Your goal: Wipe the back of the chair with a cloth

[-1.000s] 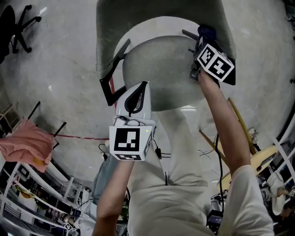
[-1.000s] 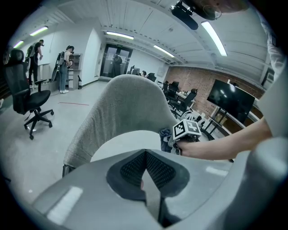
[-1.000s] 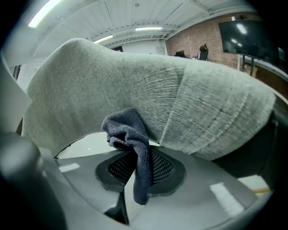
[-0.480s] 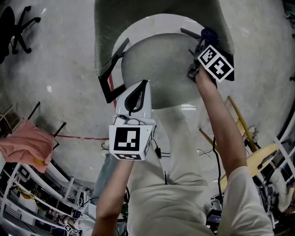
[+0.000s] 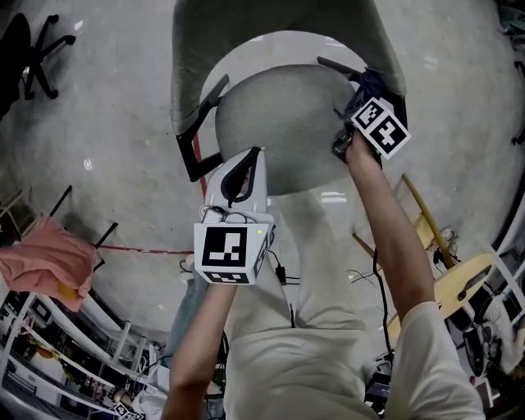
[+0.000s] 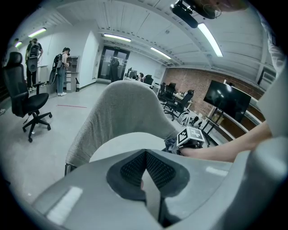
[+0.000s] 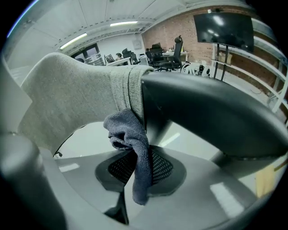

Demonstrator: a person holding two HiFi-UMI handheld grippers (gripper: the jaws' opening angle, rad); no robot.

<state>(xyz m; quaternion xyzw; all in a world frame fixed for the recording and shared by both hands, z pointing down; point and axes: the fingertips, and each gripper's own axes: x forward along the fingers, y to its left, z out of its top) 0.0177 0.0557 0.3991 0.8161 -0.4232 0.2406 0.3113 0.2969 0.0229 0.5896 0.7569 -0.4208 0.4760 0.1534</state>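
Observation:
The chair has a grey fabric back (image 5: 279,20) curving round a pale round seat (image 5: 279,123); the back also fills the left gripper view (image 6: 121,108) and the right gripper view (image 7: 72,99). My right gripper (image 5: 354,94) is at the chair's right side, by the black armrest (image 7: 202,108). It is shut on a blue-grey cloth (image 7: 132,143), which is bunched against the back's edge (image 5: 371,79). My left gripper (image 5: 254,156) hovers over the seat's near edge, its pads (image 6: 157,170) closed together with nothing between them. Its marker cube (image 5: 232,253) faces me.
A black office chair (image 5: 33,41) stands at the far left on the concrete floor. A pink cloth (image 5: 41,258) lies on a rack at the left. Wooden furniture (image 5: 459,279) and cables sit at the right. People stand far off (image 6: 63,67).
My right gripper with the cloth has slid a little nearer to me along the chair's right side. The left gripper has stayed nearly still.

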